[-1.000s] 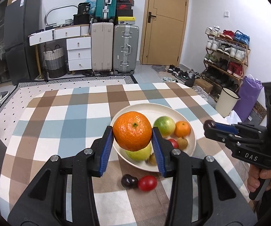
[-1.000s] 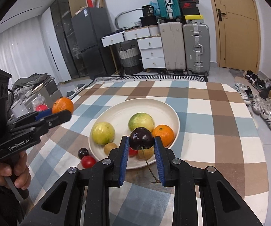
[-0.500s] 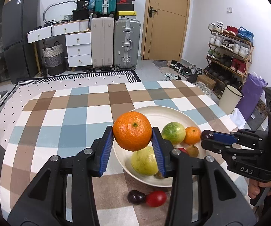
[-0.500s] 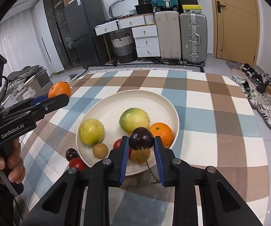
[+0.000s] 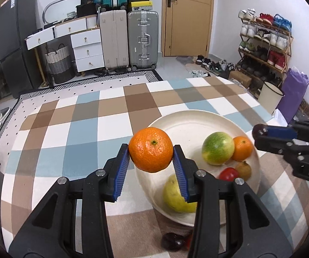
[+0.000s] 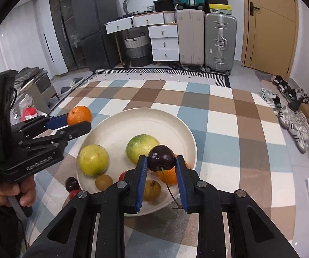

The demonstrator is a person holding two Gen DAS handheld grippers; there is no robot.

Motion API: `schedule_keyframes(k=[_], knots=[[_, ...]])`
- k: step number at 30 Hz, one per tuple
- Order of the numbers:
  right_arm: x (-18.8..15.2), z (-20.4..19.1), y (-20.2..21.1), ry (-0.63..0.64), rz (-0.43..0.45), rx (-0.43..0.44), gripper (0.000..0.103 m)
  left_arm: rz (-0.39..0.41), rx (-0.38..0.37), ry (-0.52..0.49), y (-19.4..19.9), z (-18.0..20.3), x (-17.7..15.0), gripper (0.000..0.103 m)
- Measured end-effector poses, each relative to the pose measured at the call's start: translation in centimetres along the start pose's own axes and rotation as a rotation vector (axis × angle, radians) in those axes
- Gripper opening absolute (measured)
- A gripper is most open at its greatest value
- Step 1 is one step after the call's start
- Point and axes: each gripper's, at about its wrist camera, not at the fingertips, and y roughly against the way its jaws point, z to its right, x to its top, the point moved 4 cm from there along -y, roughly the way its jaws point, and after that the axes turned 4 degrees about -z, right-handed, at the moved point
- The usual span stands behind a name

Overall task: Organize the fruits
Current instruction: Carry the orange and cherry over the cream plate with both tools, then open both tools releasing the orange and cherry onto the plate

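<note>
Your left gripper (image 5: 151,161) is clamped on the mandarin (image 5: 151,149), pads pressing its two sides, fruit held clear above the checked tablecloth (image 5: 79,129). From that gripper the plate (image 5: 186,120) lies at about 2 o'clock, its near-left rim just under and beyond the fruit. Open plate floor sits at 1 o'clock, behind the green-yellow fruit (image 5: 217,148).

Your right gripper (image 6: 161,168) is closed on the dark cherry (image 6: 161,158), stem (image 6: 169,190) trailing down toward 6 o'clock. It already hangs over the plate's near edge (so this hand is the nearer one to a drop). The second mandarin (image 6: 168,176) and the small brown fruit (image 6: 152,190) lie directly beneath it; bare plate lies at 11 to 12 o'clock.

Judgement: the cherry needs only a short push forward; your mandarin needs a rightward shift first.

Another dark cherry (image 6: 71,183) and a red fruit (image 6: 74,193) rest on the cloth off the plate's left rim.
</note>
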Motion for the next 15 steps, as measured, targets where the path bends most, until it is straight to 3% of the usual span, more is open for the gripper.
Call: schedule_keyframes(k=[15], knots=[[-0.2,0.3,-1.6,0.009,-0.049,-0.023,0.027,-0.015,-0.023,-0.002,-0.5,0.1,1.3,0.038]])
